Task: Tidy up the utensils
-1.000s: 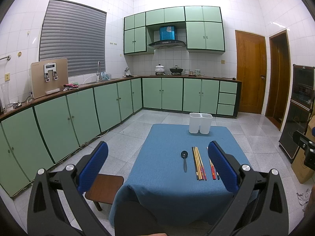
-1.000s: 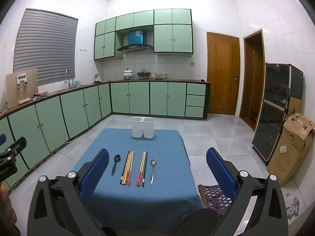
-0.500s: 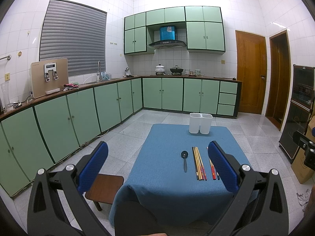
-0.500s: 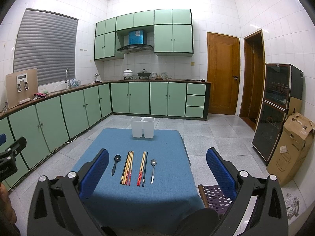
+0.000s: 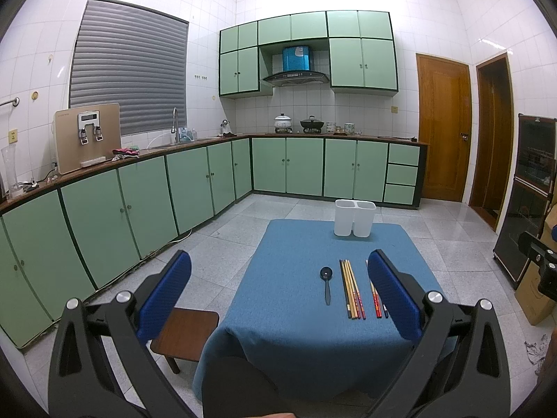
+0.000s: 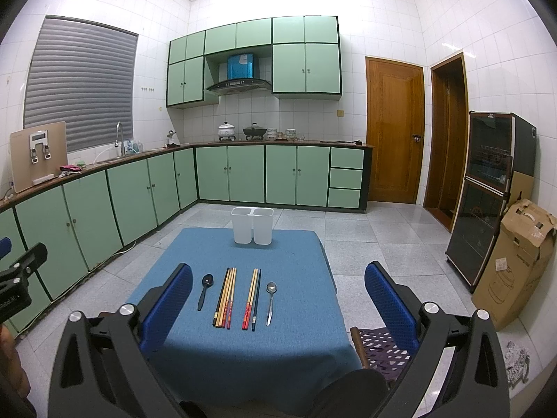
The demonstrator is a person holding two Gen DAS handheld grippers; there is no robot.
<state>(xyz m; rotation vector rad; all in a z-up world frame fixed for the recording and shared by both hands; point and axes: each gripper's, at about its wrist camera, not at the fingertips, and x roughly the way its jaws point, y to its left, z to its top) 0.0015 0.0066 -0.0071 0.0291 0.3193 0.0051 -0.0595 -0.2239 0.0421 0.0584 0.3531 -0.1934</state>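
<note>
On the blue-clothed table (image 6: 285, 254) lie a black spoon (image 6: 205, 291), a bundle of chopsticks (image 6: 225, 296), a second set of chopsticks (image 6: 252, 297) and a metal spoon (image 6: 271, 300), side by side. A white two-compartment holder (image 6: 252, 225) stands at the table's far edge. In the left wrist view the black spoon (image 5: 326, 284), chopsticks (image 5: 351, 287) and holder (image 5: 355, 217) show; the metal spoon is hidden behind my finger. My left gripper (image 5: 278, 289) and right gripper (image 6: 278, 296) are both open and empty, held well short of the utensils.
A small wooden stool (image 5: 184, 331) stands left of the table and a chair with a patterned seat (image 6: 377, 346) stands right of it. Green cabinets (image 5: 139, 202) line the left and back walls. A cardboard box (image 6: 515, 261) and a dark cabinet (image 6: 487, 195) stand at the right.
</note>
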